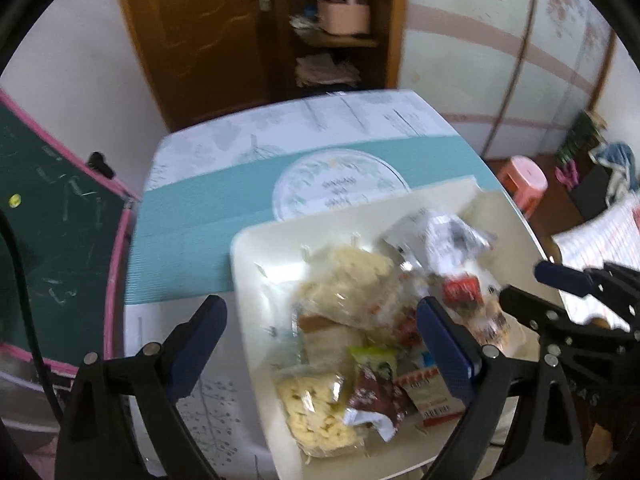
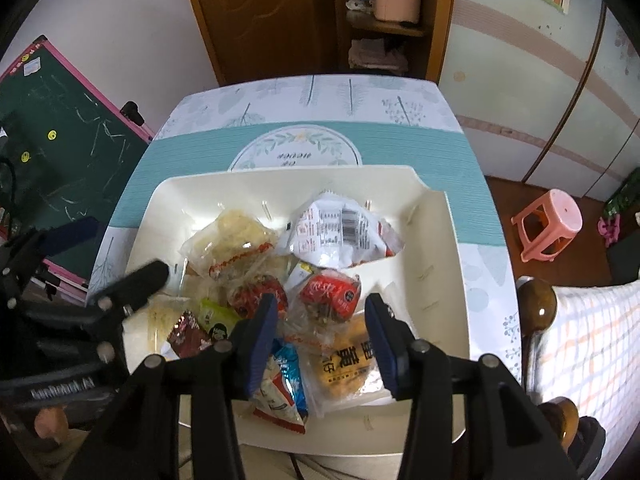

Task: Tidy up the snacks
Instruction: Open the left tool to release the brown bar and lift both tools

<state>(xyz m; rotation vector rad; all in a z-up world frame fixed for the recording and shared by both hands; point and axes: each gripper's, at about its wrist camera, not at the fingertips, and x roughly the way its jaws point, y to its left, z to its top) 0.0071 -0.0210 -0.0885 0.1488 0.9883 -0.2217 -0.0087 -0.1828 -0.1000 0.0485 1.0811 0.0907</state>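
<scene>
- Lying heaped in a cream tray (image 2: 436,240), the wrapped snacks fill its near left part; the tray rests on the tabletop (image 2: 188,152).
- Left tongs (image 1: 320,344): released, spread wide over the tray's left edge, gripping nothing.
- Right tongs (image 2: 322,340): released, poised above a yellow cake packet (image 2: 348,364) and a blue-and-white sachet (image 2: 286,376).
- White barcode packet (image 2: 340,236): at the pile's far side, beside a clear bag of pale crisps (image 2: 232,240).
- Pink stool (image 2: 548,224): on the floor, right of the tabletop.
</scene>
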